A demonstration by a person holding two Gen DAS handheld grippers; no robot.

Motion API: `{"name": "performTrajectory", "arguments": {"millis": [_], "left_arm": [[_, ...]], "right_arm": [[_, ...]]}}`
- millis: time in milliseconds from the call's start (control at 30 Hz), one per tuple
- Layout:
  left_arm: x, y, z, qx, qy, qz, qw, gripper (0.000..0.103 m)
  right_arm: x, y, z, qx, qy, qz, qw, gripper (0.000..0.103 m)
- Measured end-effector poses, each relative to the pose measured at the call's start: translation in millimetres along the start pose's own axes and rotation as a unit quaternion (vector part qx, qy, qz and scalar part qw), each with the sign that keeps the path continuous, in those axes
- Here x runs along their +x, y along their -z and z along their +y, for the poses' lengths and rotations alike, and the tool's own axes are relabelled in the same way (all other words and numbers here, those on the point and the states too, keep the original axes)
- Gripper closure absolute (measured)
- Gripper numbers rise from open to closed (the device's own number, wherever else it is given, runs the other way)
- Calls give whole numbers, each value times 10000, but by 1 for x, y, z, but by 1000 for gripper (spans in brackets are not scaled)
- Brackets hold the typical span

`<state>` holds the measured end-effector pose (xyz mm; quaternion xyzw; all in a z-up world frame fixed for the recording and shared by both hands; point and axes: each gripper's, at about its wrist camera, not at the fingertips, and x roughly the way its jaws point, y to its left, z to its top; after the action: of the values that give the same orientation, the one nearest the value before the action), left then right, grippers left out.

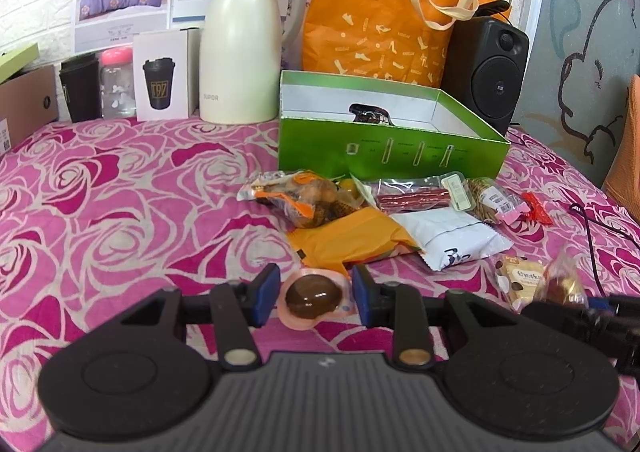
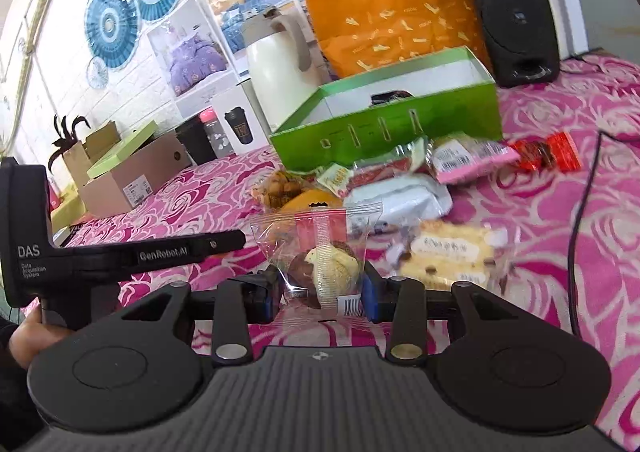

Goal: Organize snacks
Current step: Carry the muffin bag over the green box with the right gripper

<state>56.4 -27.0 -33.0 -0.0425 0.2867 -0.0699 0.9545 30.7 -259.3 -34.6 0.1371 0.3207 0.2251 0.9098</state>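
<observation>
My left gripper [image 1: 315,294] is shut on a brown braised egg in a pink cup pack [image 1: 314,298], low over the rose-patterned cloth. My right gripper [image 2: 322,292] is shut on a clear-wrapped yellow and brown pastry [image 2: 326,270]. Ahead lies a snack pile: a nut bag [image 1: 304,199], an orange packet [image 1: 352,236], a white packet [image 1: 452,236], red sausage sticks [image 1: 412,195] and a cookie pack [image 1: 520,280]. Behind the pile stands the open green box [image 1: 392,147] with one dark packet [image 1: 370,113] inside.
Behind the box stand a cream jug [image 1: 240,51], an orange bag [image 1: 384,19] and a black speaker [image 1: 492,71]. A black cup [image 1: 80,91], a bottle [image 1: 118,85] and a cardboard carton [image 2: 132,179] are at the left. A black cable [image 2: 580,211] runs on the right.
</observation>
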Motion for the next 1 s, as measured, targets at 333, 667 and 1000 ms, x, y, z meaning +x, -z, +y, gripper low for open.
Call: {"name": "performTrajectory", "arguments": {"millis": [333, 667, 1000], "left_arm": [[0, -37, -2, 87, 74, -470, 9988, 73], [37, -81, -12, 125, 372, -726, 9966, 73], [94, -119, -14, 119, 515, -768, 9956, 75]], "right_arm": [[7, -51, 5, -796, 93, -502, 9955, 36], [35, -80, -29, 43, -193, -444, 9988, 35], [89, -137, -60, 162, 348, -849, 9957, 35]]}}
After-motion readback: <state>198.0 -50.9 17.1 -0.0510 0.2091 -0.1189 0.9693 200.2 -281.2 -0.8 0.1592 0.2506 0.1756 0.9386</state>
